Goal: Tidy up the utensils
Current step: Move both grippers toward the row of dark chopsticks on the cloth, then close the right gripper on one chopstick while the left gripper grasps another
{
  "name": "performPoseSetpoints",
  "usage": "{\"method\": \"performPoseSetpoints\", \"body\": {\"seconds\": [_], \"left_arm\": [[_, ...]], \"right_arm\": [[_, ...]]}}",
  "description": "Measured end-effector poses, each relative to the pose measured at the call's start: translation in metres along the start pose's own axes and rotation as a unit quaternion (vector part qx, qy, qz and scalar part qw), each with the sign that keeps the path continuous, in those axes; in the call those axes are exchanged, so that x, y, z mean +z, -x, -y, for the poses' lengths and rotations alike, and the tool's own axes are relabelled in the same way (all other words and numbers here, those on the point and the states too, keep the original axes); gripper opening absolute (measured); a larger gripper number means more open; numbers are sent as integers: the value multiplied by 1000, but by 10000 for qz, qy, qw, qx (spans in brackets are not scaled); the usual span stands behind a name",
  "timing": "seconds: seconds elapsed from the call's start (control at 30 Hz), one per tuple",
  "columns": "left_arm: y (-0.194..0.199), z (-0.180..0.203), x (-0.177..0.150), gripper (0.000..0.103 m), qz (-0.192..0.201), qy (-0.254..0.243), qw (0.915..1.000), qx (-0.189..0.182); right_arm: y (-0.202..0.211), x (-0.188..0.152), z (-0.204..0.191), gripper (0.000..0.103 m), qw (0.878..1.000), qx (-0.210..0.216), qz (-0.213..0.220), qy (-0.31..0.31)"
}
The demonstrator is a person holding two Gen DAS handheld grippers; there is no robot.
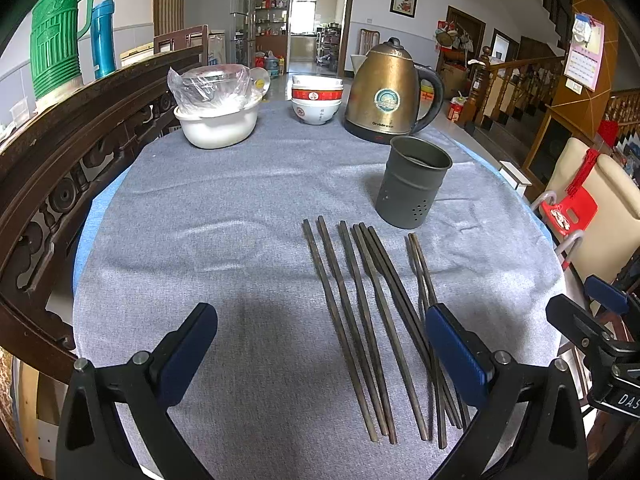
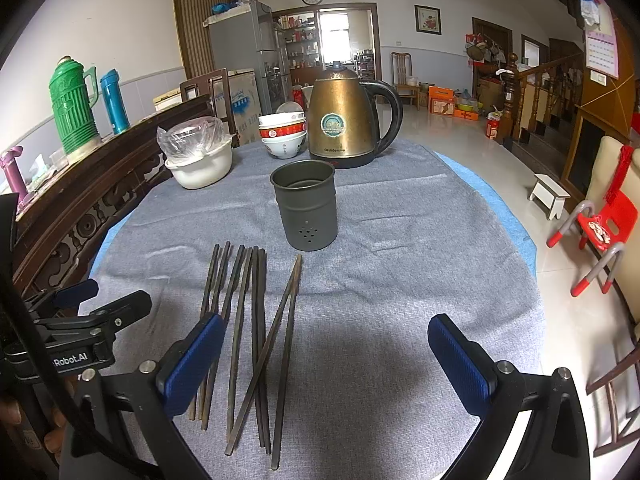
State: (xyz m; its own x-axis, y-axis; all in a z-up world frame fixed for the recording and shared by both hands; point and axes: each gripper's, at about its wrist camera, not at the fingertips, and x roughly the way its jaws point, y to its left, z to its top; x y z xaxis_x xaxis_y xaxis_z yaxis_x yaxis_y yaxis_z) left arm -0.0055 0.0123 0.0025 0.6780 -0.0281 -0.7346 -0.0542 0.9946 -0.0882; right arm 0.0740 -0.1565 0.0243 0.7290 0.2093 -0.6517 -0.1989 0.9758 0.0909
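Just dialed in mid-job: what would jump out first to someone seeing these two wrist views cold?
A row of dark chopsticks lies loose on the grey cloth, right in front of both open grippers. Just beyond them stands the grey metal holder, upright with no chopsticks in it. Behind it, the brass-coloured kettle dominates the table's far edge.

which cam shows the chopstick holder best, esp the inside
The right wrist view: the grey metal holder stands near the frame centre, upright, its open mouth and drain holes facing the camera. The left wrist view shows the same holder off to the right and leaning from fisheye distortion, beyond the chopsticks.
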Motion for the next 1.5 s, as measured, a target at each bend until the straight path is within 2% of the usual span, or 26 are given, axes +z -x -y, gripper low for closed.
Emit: {"method": "performPoseSetpoints", "body": {"seconds": [0.23,0.33,0.5,0.53,0.63,0.7,0.77,0.83,0.9,0.97,1.17,1.23,1.3,1.37,1.5], "left_arm": [[-2,-6,-1,103,-34,61,10000,33],[-7,-15,-3,103,-158,173,9997,66],[-22,-30,-8,103,-471,420,9979,155],[-25,-32,-9,103,-527,479,9973,152],[-30,-37,-12,103,-622,570,9963,133],[-33,-37,-13,103,-659,568,9961,122],[-36,-37,-13,103,-690,558,9960,112],[-39,-37,-14,103,-729,555,9957,97],[-42,-38,-15,103,-769,549,9955,88],[-45,-39,-15,103,-796,547,9953,82],[-52,-45,-16,103,-876,607,9943,61],[-54,-47,-16,103,-897,637,9939,57],[-56,-50,-15,103,-925,669,9934,52],[-58,-50,-15,103,-970,689,9929,51],[-65,-49,-11,103,-1155,702,9908,14]], "right_arm": [[-3,-2,2,103,9998,132,-118,-54],[-11,-4,6,103,9988,285,-382,-110],[-34,-9,19,102,9921,404,-1180,-160],[-40,-9,20,102,9922,379,-1184,-114],[-58,-11,23,88,9829,645,-1683,-389],[-73,-12,23,72,9765,777,-1936,-532],[-86,-11,20,62,9697,808,-2230,-592],[-99,-10,18,57,9641,800,-2452,-626],[-114,-8,12,46,9573,821,-2701,-616],[-125,-5,9,40,9528,799,-2859,-630],[-154,0,-6,37,9446,650,-3178,-505],[-161,2,-11,31,9447,554,-3207,-410],[-168,3,-15,18,9417,545,-3300,-370],[-176,6,-18,11,9404,451,-3357,-300],[-185,12,-16,8,9343,508,-3512,-331]]}}
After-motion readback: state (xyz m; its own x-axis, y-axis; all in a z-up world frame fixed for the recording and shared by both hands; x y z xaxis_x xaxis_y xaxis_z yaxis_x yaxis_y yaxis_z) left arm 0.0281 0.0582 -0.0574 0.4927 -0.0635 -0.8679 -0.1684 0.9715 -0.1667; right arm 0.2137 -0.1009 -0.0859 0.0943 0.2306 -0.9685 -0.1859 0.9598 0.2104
